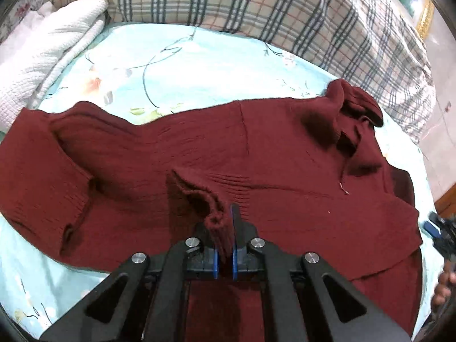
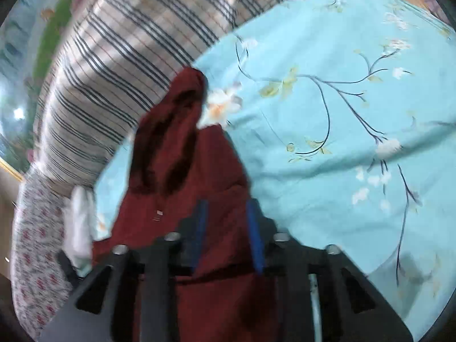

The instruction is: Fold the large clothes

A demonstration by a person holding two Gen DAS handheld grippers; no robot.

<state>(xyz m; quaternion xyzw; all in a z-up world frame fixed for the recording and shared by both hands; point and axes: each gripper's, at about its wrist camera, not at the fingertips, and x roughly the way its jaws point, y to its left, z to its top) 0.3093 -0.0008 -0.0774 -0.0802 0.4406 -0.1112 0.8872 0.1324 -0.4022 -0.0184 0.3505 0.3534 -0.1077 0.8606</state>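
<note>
On the floral bedsheet (image 1: 176, 65), the left hand-held gripper (image 1: 225, 228) pinches the maroon sweater (image 1: 256, 148).

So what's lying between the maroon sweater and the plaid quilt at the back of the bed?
Only bare sheet. In the left wrist view a strip of light blue floral bedsheet separates the maroon sweater from the plaid quilt; nothing rests on it.

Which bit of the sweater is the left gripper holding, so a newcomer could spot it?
Start from the light blue floral bedsheet, where the dark red sweater lies spread below the plaid quilt. Near its front edge, a ribbed cuff rises from the flat knit, pinched in the left gripper. It alone stands up; the rest lies flat.
</note>
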